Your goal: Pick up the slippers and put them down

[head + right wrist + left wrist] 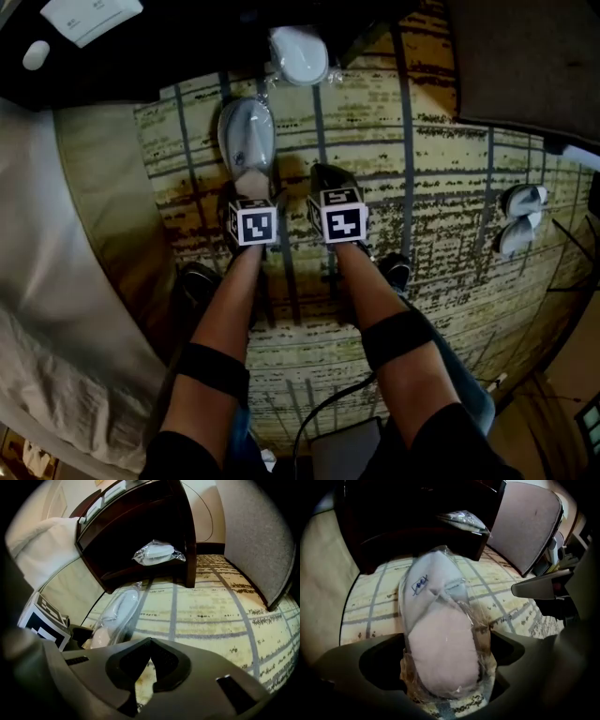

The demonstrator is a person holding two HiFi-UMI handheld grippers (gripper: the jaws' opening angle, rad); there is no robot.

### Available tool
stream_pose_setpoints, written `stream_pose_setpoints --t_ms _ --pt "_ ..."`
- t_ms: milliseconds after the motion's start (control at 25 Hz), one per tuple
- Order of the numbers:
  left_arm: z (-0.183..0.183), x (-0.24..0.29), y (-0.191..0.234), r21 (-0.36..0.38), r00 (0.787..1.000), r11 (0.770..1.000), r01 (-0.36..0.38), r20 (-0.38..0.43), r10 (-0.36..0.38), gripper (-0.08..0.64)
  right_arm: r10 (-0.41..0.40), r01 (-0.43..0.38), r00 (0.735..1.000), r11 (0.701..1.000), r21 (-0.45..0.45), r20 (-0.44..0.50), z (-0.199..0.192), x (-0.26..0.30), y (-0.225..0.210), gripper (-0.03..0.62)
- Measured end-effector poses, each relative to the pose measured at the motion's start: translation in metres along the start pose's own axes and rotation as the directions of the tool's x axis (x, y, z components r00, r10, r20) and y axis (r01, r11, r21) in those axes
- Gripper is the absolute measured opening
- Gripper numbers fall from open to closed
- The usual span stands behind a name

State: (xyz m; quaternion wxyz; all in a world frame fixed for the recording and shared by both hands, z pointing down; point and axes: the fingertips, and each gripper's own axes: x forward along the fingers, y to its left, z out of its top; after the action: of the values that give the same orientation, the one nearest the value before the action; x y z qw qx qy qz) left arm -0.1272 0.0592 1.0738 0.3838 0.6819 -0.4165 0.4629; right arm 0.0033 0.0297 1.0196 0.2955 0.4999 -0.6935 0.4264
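A white slipper in clear plastic wrap (247, 136) lies on the patterned carpet, toe pointing away from me. My left gripper (249, 190) points steeply down at its heel end. In the left gripper view the slipper (436, 620) lies between the wide-spread jaws of the left gripper (445, 665), and the pads do not press on it. Just to the right, my right gripper (330, 180) hangs over bare carpet. Its jaws (147, 660) are shut with nothing between them. A second wrapped slipper (298, 54) (157, 552) rests on the low shelf of the dark nightstand.
The dark wooden nightstand (140, 522) stands just beyond the slipper. A bed with pale covers (56, 281) runs along the left. A grey upholstered panel (262, 541) rises at the right. Another pair of white slippers (520, 217) lies on the carpet far right. The person's shoes (394, 270) are below the grippers.
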Motion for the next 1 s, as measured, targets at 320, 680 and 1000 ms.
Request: stream_pose_setpoints --t_ms 320,680,1000 --pt "-0.003 0.008 0.006 -0.031 1.000 1.000 -0.003 -0.018 0.002 0.485 -0.010 0.009 1.000 0.999 -0.033 -0.029 -0.019 0.009 -0.011 0.002" --pt "0.008 -0.012 0.015 -0.026 0.998 0.999 -0.027 0.051 0.028 0.414 -0.007 0.006 1.000 0.999 -0.042 -0.026 -0.016 0.012 -0.003 0.002" --pt "0.015 -0.042 0.027 -0.012 0.995 0.999 -0.046 0.083 0.047 0.402 0.014 -0.014 1.000 0.999 -0.035 -0.024 0.003 -0.004 0.018 0.002"
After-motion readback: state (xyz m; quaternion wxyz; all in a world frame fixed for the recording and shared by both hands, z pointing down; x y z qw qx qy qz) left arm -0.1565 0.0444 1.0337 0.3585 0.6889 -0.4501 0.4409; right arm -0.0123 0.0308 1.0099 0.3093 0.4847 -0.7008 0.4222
